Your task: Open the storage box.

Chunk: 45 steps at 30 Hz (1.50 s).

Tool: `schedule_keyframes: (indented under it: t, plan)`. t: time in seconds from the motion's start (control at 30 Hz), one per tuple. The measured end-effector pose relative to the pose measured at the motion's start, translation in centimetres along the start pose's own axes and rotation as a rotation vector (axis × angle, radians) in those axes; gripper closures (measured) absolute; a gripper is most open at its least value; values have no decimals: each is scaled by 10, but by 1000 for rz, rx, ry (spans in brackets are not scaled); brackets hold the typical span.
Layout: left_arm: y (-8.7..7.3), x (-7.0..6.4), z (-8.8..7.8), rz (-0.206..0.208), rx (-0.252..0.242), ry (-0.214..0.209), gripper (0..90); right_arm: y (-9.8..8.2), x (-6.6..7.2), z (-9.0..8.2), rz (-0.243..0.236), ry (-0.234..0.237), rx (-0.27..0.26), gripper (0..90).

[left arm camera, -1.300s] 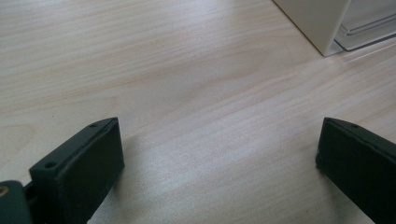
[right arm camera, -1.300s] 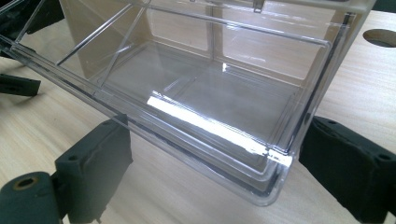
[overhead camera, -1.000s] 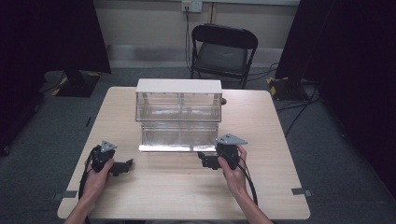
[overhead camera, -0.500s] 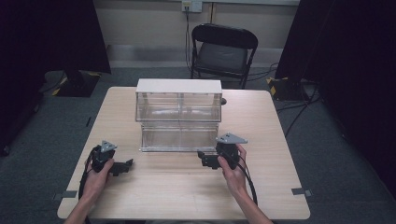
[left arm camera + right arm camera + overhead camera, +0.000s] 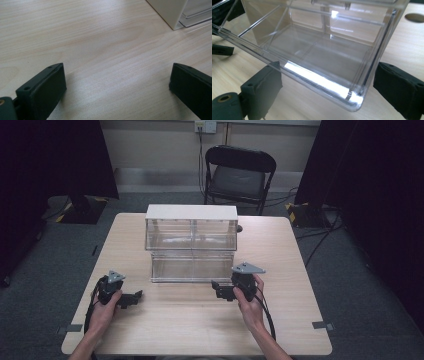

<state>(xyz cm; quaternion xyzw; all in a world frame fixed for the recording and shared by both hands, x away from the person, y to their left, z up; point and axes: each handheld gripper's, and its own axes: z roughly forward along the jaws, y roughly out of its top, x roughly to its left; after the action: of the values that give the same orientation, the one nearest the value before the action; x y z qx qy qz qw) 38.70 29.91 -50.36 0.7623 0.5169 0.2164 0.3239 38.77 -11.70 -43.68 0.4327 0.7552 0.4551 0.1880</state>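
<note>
A clear plastic drawer cabinet [image 5: 191,213] with a white top stands at the table's middle. Its lower drawer [image 5: 192,268] is pulled out toward me and looks empty. My right gripper [image 5: 216,291] is open just in front of the drawer's right end, jaws pointing left. In the right gripper view the gripper [image 5: 327,85] has the drawer's near corner [image 5: 354,98] between and just above its spread jaws. My left gripper [image 5: 136,299] rests low over the table, left of the drawer, open with nothing in it. In the left gripper view the gripper [image 5: 117,82] faces bare wood, with the cabinet's white corner [image 5: 170,12] at upper right.
The light wooden table [image 5: 190,330] has bare room in front and to both sides of the cabinet. A round hole [image 5: 414,17] sits in the tabletop behind the cabinet. A black folding chair [image 5: 239,175] stands beyond the far edge. Cables trail from both grippers.
Both hands and grippers stay about where they were. The bright reflection on the drawer's front has faded.
</note>
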Motion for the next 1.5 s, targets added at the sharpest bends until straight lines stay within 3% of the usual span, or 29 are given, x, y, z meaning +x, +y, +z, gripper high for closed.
schedule_keyframes:
  t: [0.1,1.5]
  plan:
    - [0,0,0,0,-1,0,3,7,2,-7,-4,3,-36,107]
    - [0,0,0,-1,-2,0,3,21,2,-7,2,18,-43,120]
